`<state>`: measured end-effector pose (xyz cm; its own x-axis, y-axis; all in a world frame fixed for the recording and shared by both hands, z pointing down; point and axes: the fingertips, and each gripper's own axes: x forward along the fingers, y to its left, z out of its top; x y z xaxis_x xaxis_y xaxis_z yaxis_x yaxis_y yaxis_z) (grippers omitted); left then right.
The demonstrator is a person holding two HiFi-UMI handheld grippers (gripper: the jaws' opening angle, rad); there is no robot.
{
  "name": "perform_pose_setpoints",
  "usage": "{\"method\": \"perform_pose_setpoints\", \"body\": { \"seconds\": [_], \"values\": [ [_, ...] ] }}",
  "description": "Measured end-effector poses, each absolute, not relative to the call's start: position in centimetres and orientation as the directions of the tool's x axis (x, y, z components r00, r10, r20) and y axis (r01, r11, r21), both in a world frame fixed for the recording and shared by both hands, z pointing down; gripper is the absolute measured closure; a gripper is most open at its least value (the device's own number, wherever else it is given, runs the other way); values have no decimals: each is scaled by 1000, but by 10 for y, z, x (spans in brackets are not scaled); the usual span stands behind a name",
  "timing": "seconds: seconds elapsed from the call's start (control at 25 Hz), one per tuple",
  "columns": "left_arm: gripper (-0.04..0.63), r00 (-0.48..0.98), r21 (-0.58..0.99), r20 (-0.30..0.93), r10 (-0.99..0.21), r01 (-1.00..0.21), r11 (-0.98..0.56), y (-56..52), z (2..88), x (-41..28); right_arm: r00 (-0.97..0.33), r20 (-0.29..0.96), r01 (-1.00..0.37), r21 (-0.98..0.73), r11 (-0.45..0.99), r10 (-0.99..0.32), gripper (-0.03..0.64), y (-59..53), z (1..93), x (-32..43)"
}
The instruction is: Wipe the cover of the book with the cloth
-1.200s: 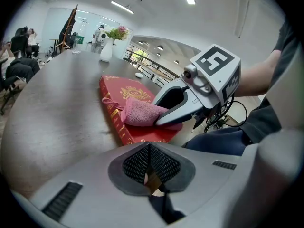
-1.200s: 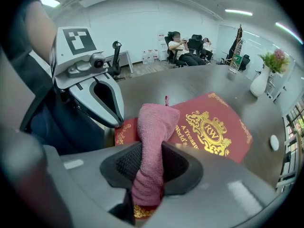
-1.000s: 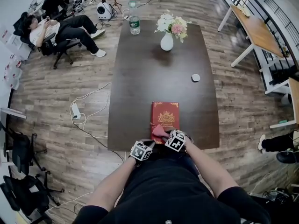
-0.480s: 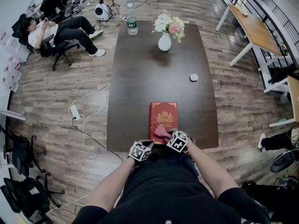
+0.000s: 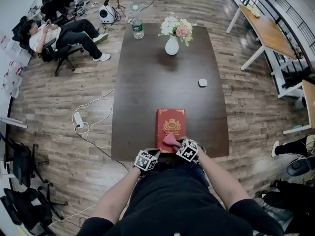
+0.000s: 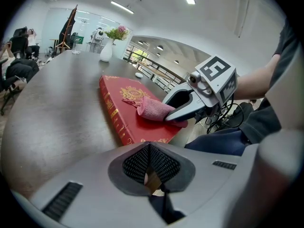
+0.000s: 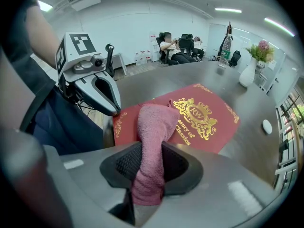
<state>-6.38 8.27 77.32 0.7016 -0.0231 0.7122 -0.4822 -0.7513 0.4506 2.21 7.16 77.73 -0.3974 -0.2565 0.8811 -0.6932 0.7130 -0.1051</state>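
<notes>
Cloth (image 5: 171,140) is shifting slightly right on book (image 5: 171,123) cover, right gripper (image 5: 177,145) clamping it; left gripper (image 5: 154,153) is sitting closed, empty.

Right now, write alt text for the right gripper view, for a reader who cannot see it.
The right tool is shut on a pink cloth whose free end lies on a red book with gold lettering, flat on a dark table. The left tool is at the left, near the book's corner.
</notes>
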Motion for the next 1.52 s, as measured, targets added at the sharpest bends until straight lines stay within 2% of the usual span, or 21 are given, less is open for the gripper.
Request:
{"method": "perform_pose_setpoints", "body": {
  "seconds": [1.52],
  "values": [
    [601, 692, 416, 719, -66, -505, -757, 82, 772, -64, -347, 889, -769, -87, 633, -300, 499, 93, 774, 77]
  ]
}}
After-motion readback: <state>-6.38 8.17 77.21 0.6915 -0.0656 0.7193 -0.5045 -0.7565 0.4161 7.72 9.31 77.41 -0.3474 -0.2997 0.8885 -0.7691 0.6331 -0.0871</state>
